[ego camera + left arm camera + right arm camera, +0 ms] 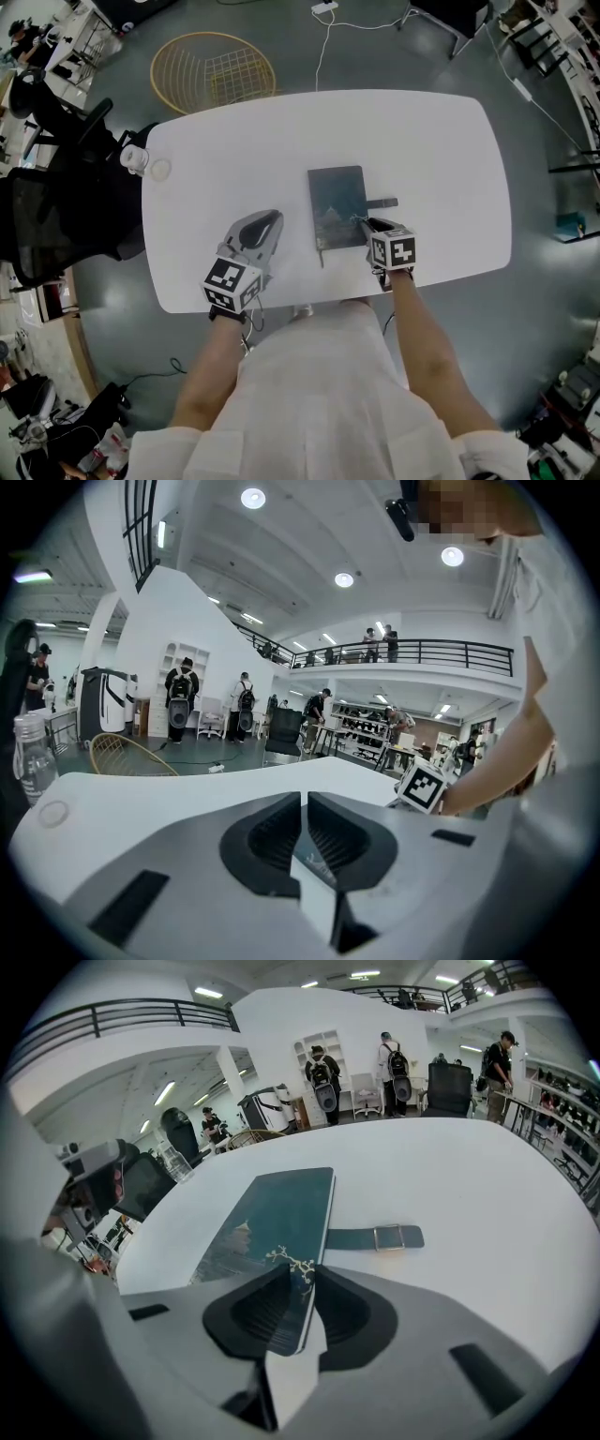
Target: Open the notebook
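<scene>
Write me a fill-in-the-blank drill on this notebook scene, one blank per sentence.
1. The notebook lies ___ on the white table.
2. The right gripper has the notebook's near ___ between its fingers.
3. The left gripper, fingers together, holds ___.
4. In the head view, the strap sticks out from the notebook's ___ side.

Missing words: closed; corner; nothing; right.

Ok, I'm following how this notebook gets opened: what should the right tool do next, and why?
Probably close the right tool on the notebook's near corner, then lift to open it. The strap already lies undone beside it, the notebook lies flat and shut, and that corner sits between the tool's parted jaws.
</scene>
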